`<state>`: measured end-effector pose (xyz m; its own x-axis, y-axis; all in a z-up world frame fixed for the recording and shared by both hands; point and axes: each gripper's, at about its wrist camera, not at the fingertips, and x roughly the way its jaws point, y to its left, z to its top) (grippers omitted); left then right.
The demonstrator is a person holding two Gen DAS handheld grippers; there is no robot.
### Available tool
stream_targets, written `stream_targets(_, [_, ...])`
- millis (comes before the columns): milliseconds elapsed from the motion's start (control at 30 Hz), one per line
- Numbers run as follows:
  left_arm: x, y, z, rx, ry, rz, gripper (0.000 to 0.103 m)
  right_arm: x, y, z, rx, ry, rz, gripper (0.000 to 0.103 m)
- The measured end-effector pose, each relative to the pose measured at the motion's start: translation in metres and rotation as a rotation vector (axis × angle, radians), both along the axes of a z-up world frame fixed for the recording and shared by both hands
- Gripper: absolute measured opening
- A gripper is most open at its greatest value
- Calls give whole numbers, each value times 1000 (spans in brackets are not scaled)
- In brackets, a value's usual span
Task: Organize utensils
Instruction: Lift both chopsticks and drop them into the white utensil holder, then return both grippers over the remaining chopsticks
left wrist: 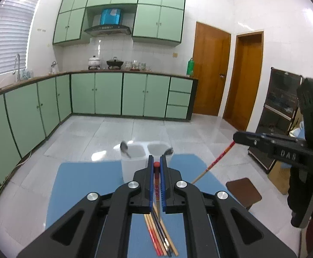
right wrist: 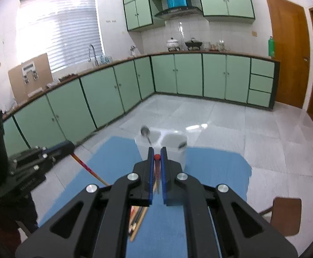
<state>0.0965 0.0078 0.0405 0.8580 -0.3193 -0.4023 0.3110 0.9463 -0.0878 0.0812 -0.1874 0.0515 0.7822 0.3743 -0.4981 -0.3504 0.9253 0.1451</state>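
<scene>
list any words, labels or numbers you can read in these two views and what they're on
"DAS", raised letters seen upside down on the right gripper body in the left wrist view; my best reading.
Embossed lettering on the left gripper body in the right wrist view: too blurred to read.
Markings on the blue range hood panel: too small to read.
Patterned chopsticks: no legible text.

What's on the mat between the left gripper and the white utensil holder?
Nothing: in the left wrist view, only bare blue mat separates the left gripper from the white utensil holder.
</scene>
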Motion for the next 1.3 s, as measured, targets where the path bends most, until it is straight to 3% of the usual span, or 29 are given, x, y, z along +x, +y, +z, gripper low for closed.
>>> stream_targets(300, [51, -14, 58, 32, -173, 37, 5, 54, -7, 67, -7, -96, -15, 5])
stream_targets(467, [88, -27, 65, 73, -231, 61, 5, 95, 0, 67, -76, -87, -46, 5])
stream_targets(700, [149, -37, 19, 92, -115, 59, 5, 148, 11, 22, -102, 20, -65, 5])
stream_targets(867, [169, -29, -4, 48, -28, 42, 9, 165, 17, -3, -87, 86, -64, 7])
stream_targets(933, [166, -25, -9, 45, -20, 42, 25, 165, 15, -5, -76, 89, -75, 10])
stream_targets(1100, [143, -13, -10, 55, -19, 53, 41, 143, 1, -5, -64, 39, -133, 37])
stream_targets(1300, [97, 1, -21, 52, -2, 87, 57, 85, -19, -22, -29, -6, -199, 61])
